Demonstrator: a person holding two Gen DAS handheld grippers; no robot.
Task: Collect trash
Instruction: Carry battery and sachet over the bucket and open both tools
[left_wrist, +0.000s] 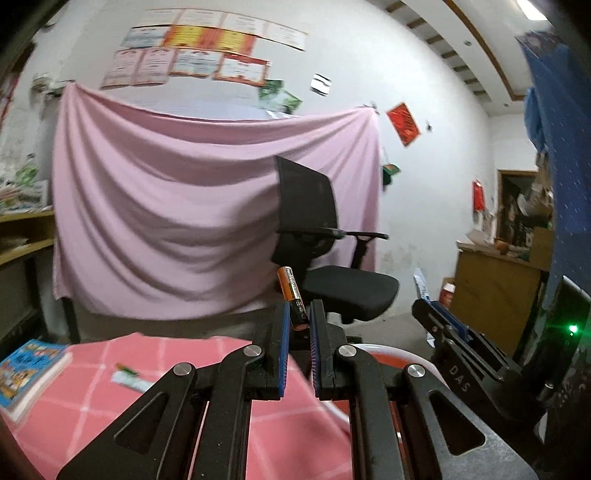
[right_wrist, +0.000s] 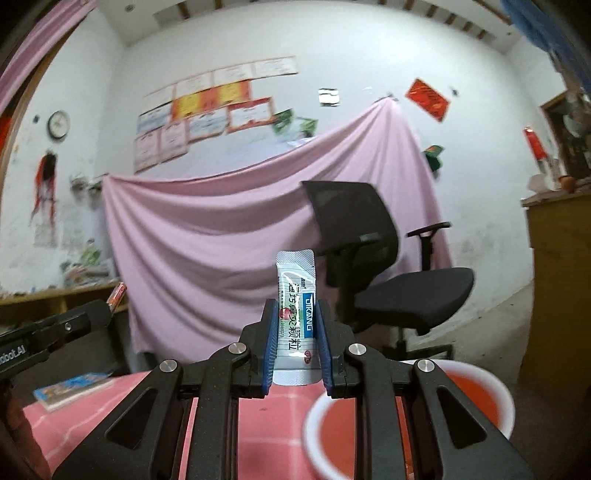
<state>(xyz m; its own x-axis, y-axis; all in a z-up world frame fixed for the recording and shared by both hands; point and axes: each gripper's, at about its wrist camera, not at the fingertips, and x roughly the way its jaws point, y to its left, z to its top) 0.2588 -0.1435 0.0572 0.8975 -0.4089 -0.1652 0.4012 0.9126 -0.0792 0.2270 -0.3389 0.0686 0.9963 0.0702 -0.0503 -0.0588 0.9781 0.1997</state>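
Gripping trash in both tools. Left gripper (left_wrist: 298, 325) is clamped on an orange-and-black cylindrical battery (left_wrist: 292, 295), long axis near upright and leaning slightly. Right gripper (right_wrist: 297, 343) is clamped on a white-and-blue foil sachet (right_wrist: 296, 314), long axis upright, its top well clear of the pads. The red plastic bin with a white rim (right_wrist: 476, 373) sits low and just right of the right gripper, on the floor off the pink checked tablecloth (left_wrist: 110, 369). Right hand looks nearer; likely drops first. Left must travel right. One small wrapper (left_wrist: 129, 380) is on the cloth beside a blue book (left_wrist: 29, 365).
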